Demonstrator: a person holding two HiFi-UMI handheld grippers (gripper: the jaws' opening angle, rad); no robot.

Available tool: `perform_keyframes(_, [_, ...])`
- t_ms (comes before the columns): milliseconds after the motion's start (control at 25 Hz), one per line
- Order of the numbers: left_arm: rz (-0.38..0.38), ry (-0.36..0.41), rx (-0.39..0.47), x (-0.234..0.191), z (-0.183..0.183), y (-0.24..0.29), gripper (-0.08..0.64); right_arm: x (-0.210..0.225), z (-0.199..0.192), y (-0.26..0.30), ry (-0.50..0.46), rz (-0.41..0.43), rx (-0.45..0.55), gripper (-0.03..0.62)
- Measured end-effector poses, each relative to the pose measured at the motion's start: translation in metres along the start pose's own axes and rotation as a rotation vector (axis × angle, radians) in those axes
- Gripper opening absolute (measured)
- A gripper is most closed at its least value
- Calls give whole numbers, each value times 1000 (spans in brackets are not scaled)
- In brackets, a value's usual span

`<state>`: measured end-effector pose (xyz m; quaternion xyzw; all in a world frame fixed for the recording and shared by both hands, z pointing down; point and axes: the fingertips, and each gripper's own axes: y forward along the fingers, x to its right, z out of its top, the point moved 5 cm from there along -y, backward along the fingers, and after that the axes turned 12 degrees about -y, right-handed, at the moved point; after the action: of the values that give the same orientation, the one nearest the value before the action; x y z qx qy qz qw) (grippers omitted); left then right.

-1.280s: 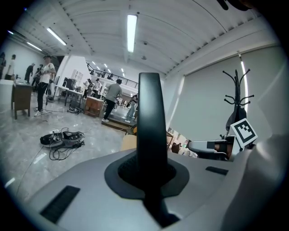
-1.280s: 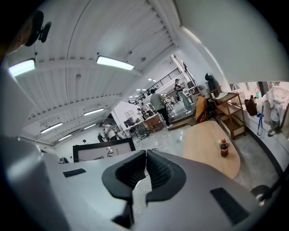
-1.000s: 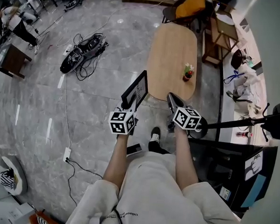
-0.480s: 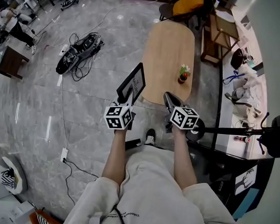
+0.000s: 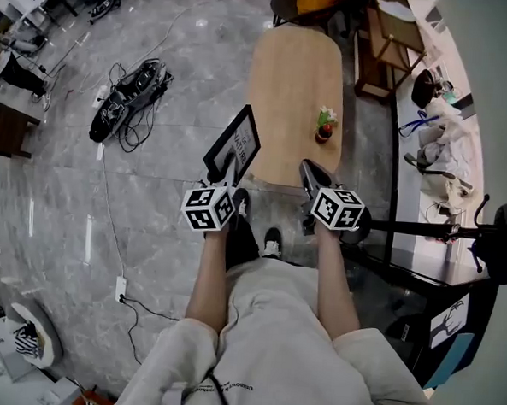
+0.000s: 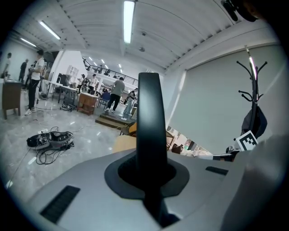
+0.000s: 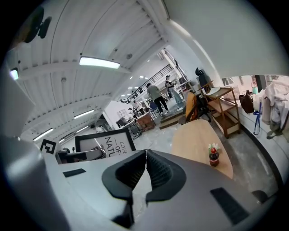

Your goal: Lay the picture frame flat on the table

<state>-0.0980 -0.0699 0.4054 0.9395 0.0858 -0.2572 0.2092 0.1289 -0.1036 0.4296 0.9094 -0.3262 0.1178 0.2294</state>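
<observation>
**A:** Where is the picture frame just now?

**B:** Up in the air, in my left gripper (image 5: 225,184). The picture frame (image 5: 238,143) stands nearly upright off the near left corner of the table (image 5: 289,63). As far as the head view lets me judge, no part of it touches the wood.

**A:** How have you got hold of it?

**B:** By its lower edge, with the jaws clamped on the moulding. In the left gripper view it rises from between them edge-on, as a dark bar. I think gripping it low makes sense, because it leaves the top free to tip down onto the table.

**A:** And your other hand?

**B:** My right gripper (image 7: 145,154) has its jaws together with nothing between them. It hangs beside the left one, near the table's end, and its view shows the frame's printed face off to the left. I'd guess it is empty so that it can steady the frame if the frame swings.

**A:** Is anything in the way?

**B:** A little bottle with flowers (image 5: 325,127) stands on the near right part of the table, so the bare left side looks the safer spot. A tangle of cables (image 5: 127,95) lies on the floor well off to the left.

**A:** How far along are you?

**B:** Early, I'd say, since the laying down isn't begun. Next the frame needs to be over bare wood, then lowered and tipped flat
</observation>
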Motion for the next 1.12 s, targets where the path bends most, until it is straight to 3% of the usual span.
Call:
perform_keyframes(280, [-79, -24, -61, -21, 22, 66, 28, 20, 18, 35, -20, -87, -16, 35])
perform_keyframes(520, [-130, -25, -115, -48, 70, 127, 26, 24, 42, 93, 31, -130, -25, 35])
perform_keyframes(680, [-156, -32, -117, -70, 106, 155, 27, 18, 68, 134, 15, -133, -8, 35])
perform_keyframes(880, [-193, -3, -149, -93, 134, 173, 28, 14, 85, 170, 81, -152, 55, 35])
perform_keyframes(1120, [-262, 81, -263, -119, 146, 202, 27, 21, 80, 197, 77, -216, 75, 35])
